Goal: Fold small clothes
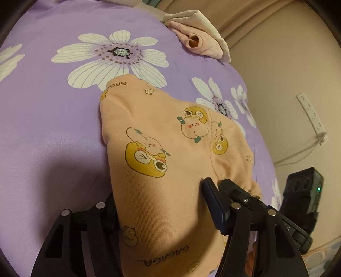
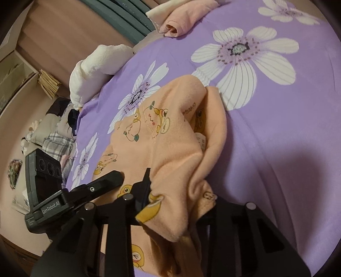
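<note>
A small peach garment (image 1: 162,119) printed with cartoon ducks and peaches lies partly folded on a purple flowered bedsheet (image 1: 53,127). Its near end rises toward both cameras. My left gripper (image 1: 159,191) has the cloth filling its gap; the right finger (image 1: 213,204) presses into it and the left finger is hidden under the fabric. In the right wrist view the garment (image 2: 170,136) is bunched, and my right gripper (image 2: 181,185) is shut narrowly on a gathered fold, its right finger covered by cloth. The two grippers sit side by side, nearly touching.
Folded pink clothes (image 1: 198,40) lie at the bed's far edge, also seen as the pink clothes (image 2: 183,19). A white bundle (image 2: 93,66) rests on the bed's left edge. A power strip (image 1: 311,113) hangs on the wall. Bags and cloth (image 2: 53,140) clutter the floor.
</note>
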